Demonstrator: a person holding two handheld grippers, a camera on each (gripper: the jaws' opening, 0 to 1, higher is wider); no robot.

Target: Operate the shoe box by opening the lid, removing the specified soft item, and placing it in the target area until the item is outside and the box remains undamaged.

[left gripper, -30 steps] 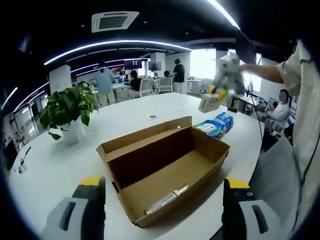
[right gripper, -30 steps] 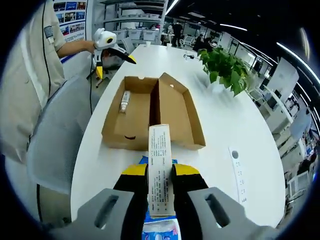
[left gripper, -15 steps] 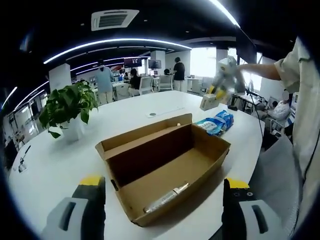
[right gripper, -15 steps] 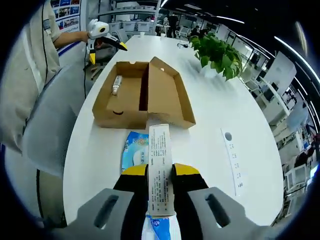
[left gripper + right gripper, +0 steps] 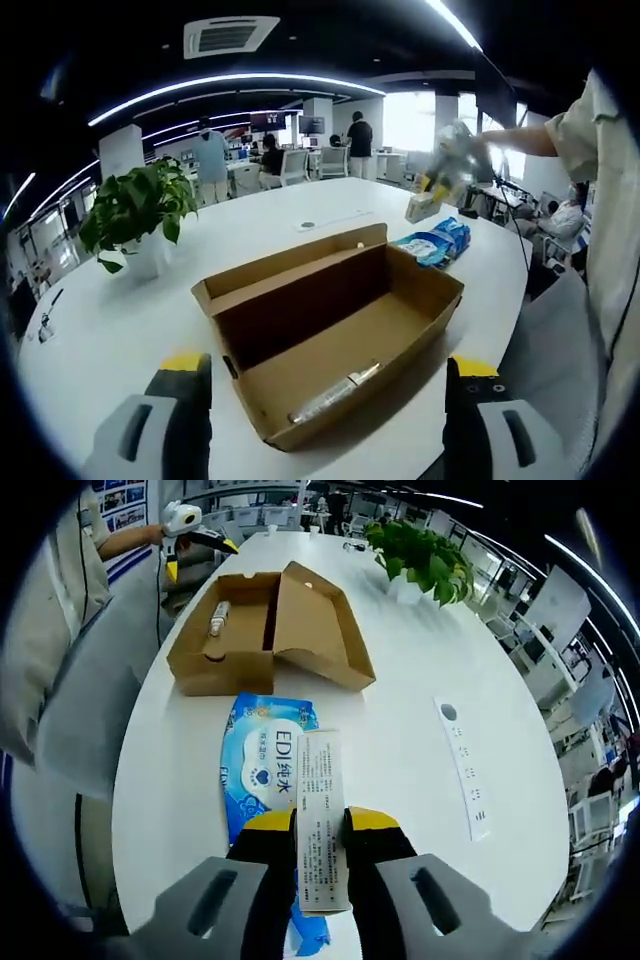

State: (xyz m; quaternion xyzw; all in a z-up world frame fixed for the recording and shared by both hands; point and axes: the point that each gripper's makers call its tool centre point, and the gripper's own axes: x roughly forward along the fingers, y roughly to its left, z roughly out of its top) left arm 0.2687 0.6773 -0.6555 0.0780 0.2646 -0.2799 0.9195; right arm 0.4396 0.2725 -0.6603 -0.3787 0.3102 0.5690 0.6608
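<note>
Two grippers up. Right gripper (image 5: 320, 825) jaws clamp a small carton (image 5: 321, 820), long axis running forward along the jaws, above the desk (image 5: 420, 680); blue pack (image 5: 266, 770) lies just below, beside the open box (image 5: 330, 335). Left gripper (image 5: 325, 400) jaws wide, empty, nearer the box, where a tube (image 5: 330, 395) lies.

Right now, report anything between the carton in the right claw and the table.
The blue pack lies on the table beneath the white carton shut in the right claw; bare table shows beside it.
</note>
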